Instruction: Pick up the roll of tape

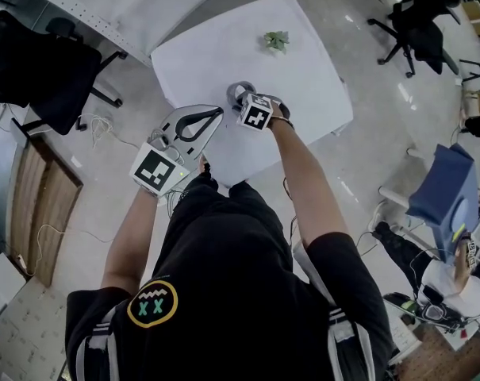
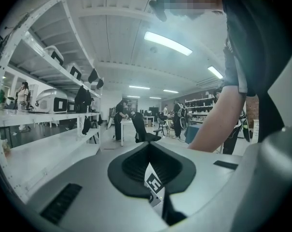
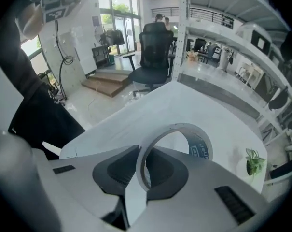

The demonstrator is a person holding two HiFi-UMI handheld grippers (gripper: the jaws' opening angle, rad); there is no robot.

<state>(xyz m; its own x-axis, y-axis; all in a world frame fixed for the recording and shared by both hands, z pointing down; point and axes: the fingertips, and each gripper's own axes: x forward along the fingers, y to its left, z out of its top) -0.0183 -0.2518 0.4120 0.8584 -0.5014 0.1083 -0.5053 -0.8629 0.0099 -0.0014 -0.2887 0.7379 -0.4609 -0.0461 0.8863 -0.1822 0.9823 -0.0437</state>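
One tape roll point(image 3: 201, 146), one small plant point(image 1: 276, 40)

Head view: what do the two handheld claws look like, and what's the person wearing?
The left claw and right claw are light-grey moulded plastic with black inner pads; each carries a white cube with black square markers. The person wears a black short-sleeved shirt with a yellow-ringed round patch.

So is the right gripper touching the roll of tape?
Touching. The right gripper view shows the right gripper pinching the roll of tape between its jaws.
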